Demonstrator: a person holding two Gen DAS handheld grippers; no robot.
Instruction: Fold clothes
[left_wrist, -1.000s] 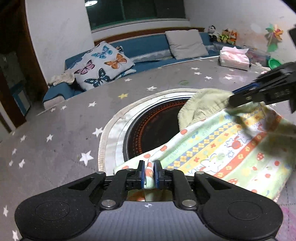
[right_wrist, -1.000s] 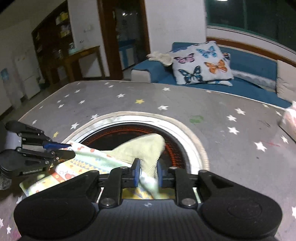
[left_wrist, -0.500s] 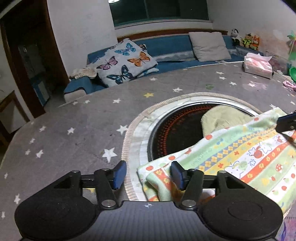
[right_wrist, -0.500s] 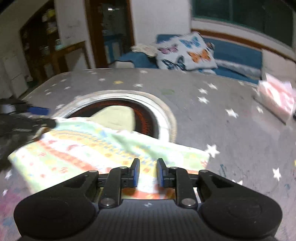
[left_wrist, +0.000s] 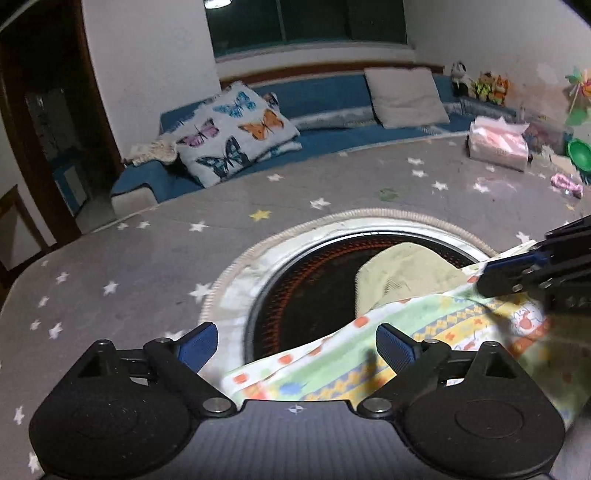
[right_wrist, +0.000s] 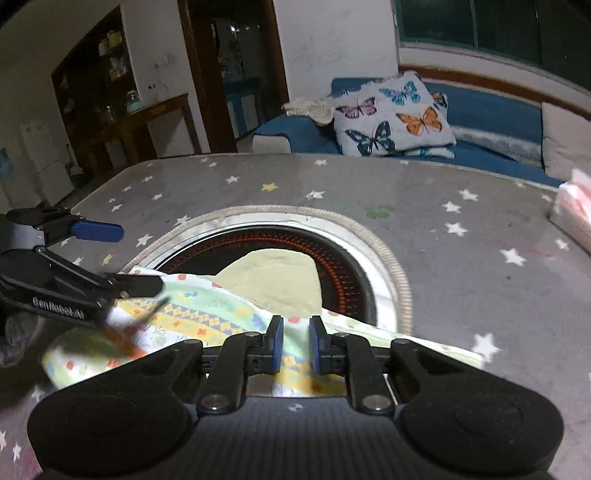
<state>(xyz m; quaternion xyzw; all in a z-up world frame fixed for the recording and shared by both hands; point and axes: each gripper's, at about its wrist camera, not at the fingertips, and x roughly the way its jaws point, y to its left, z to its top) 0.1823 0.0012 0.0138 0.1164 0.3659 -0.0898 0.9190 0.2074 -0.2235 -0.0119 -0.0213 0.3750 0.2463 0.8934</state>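
Note:
A small patterned garment (left_wrist: 369, 354) with a pale green lining (left_wrist: 402, 277) lies on the grey star-print table, partly over the round dark heater recess (left_wrist: 306, 295). My left gripper (left_wrist: 295, 343) is wide open just above the garment's near edge, holding nothing. In the right wrist view the same garment (right_wrist: 207, 314) lies folded over, and my right gripper (right_wrist: 295, 345) stands narrowly apart over its edge with cloth between the pads; a firm pinch cannot be confirmed. The left gripper also shows in the right wrist view (right_wrist: 110, 258), open. The right gripper shows at the right edge of the left wrist view (left_wrist: 517, 273).
A pink tissue pack (left_wrist: 496, 146) and small toys (left_wrist: 569, 184) sit at the table's far right. A blue sofa with a butterfly cushion (left_wrist: 236, 133) runs behind the table. A doorway and wooden cabinet (right_wrist: 147, 122) stand at the left.
My left gripper has let go of the garment's corner and opened wide. My right gripper carried its edge across, and the garment now lies folded flat on the table.

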